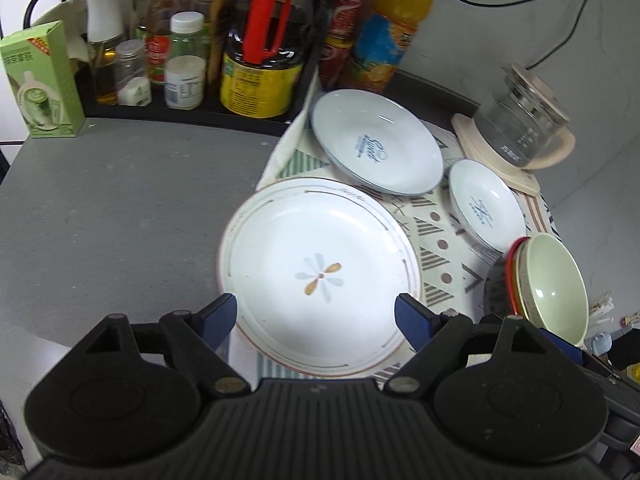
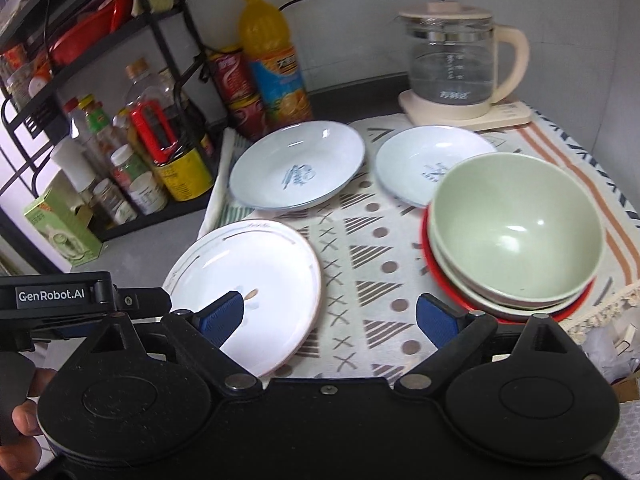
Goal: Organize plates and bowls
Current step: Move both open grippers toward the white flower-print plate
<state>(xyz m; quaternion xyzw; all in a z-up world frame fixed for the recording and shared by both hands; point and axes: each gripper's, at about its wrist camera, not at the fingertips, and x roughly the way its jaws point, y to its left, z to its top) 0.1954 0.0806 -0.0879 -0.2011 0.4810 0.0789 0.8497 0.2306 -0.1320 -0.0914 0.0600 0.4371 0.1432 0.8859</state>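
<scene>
Left wrist: left gripper (image 1: 316, 312) spread wide, empty, hovering over near rim of flower plate (image 1: 320, 272) on patterned cloth (image 1: 436, 248). Likely approach step; next calls for descent onto rim.

Right wrist: right gripper (image 2: 330, 314) apart, empty; stacked bowls (image 2: 516, 236) just right, flower plate left.

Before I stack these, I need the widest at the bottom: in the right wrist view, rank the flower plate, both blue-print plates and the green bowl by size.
1. flower plate, though nearest
2. larger blue-print plate
3. green bowl and smaller blue-print plate: unsure
</scene>
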